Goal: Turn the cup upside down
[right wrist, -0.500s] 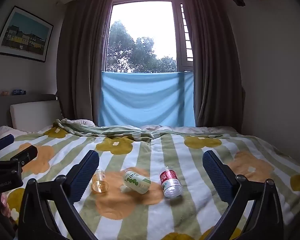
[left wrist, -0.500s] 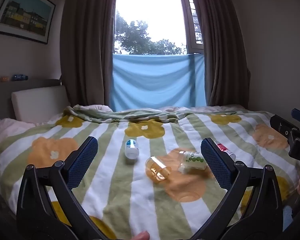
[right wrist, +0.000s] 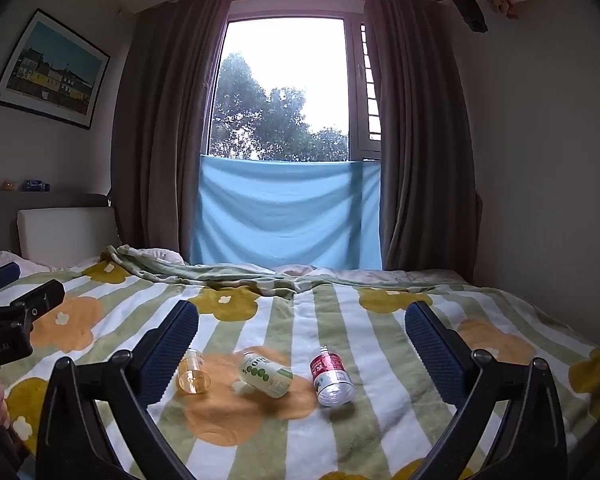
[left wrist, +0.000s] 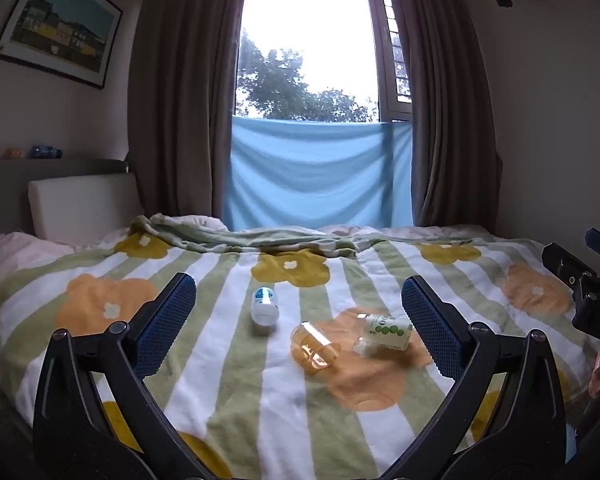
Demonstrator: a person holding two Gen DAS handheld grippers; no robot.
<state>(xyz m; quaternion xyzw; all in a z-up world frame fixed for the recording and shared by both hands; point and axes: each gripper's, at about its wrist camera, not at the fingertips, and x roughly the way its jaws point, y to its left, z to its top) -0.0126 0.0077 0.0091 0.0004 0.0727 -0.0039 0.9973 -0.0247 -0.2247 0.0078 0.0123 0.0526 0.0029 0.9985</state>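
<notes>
A clear orange cup (left wrist: 315, 347) lies on its side on the striped flower blanket (left wrist: 236, 392), its open mouth toward me; it also shows in the right wrist view (right wrist: 193, 373). My left gripper (left wrist: 298, 320) is open and empty, held above and in front of the cup, which sits between its fingers in view. My right gripper (right wrist: 302, 350) is open and empty, further right, with the cup by its left finger. Neither touches the cup.
A green-dotted bottle (left wrist: 384, 330) lies just right of the cup, also in the right wrist view (right wrist: 265, 374). A blue-labelled bottle (left wrist: 264, 306) lies to the left behind. A red-labelled bottle (right wrist: 331, 376) lies right. A rumpled blanket fold (left wrist: 260, 236) runs behind.
Both grippers have lowered or pitched slightly upward; the cup and bottles lie where they were. The jaws stay open.
</notes>
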